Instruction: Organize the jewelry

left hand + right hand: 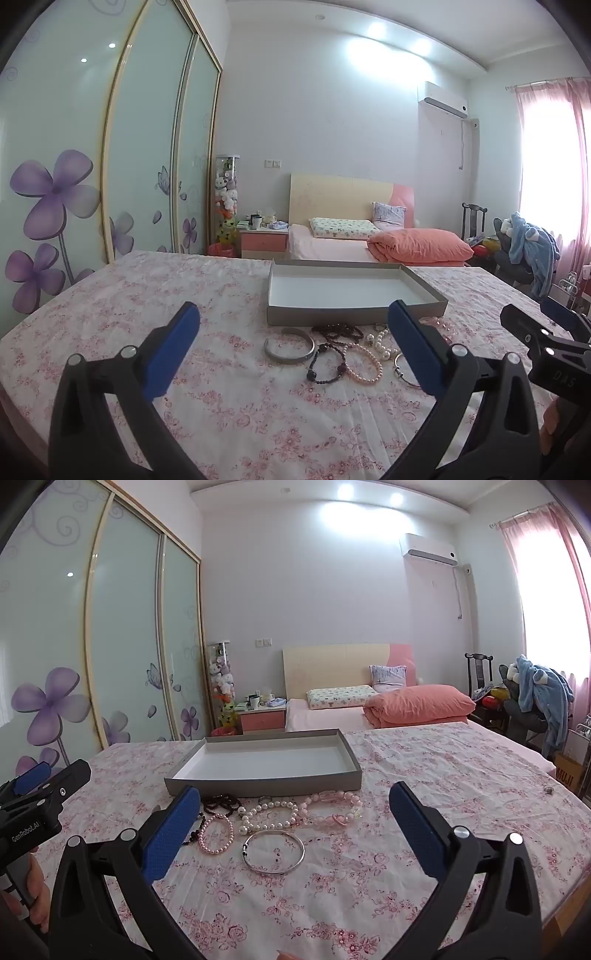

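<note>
A shallow grey box (pixel 354 316) (pixel 258 785) with a white inside stands empty on the floral tablecloth. In front of it lies jewelry: a silver cuff bangle (pixel 290 347), dark bead bracelets (pixel 327 363) (pixel 221 802), a pink pearl bracelet (pixel 365 363) (pixel 216 834), a white pearl string (pixel 382 343) (pixel 269 814), a pink chunky bead bracelet (pixel 332 808) and a thin silver hoop bangle (pixel 274 851). My left gripper (pixel 293 317) is open above the near side of the pile. My right gripper (pixel 294 797) is open above the hoop and pearls.
The table (pixel 424 775) carries a pink floral cloth. A small metal item (pixel 547 789) lies near its right edge. Behind are a bed (pixel 369 240), a nightstand (pixel 264 240), sliding wardrobe doors (pixel 110 166) and a chair with clothes (pixel 535 698).
</note>
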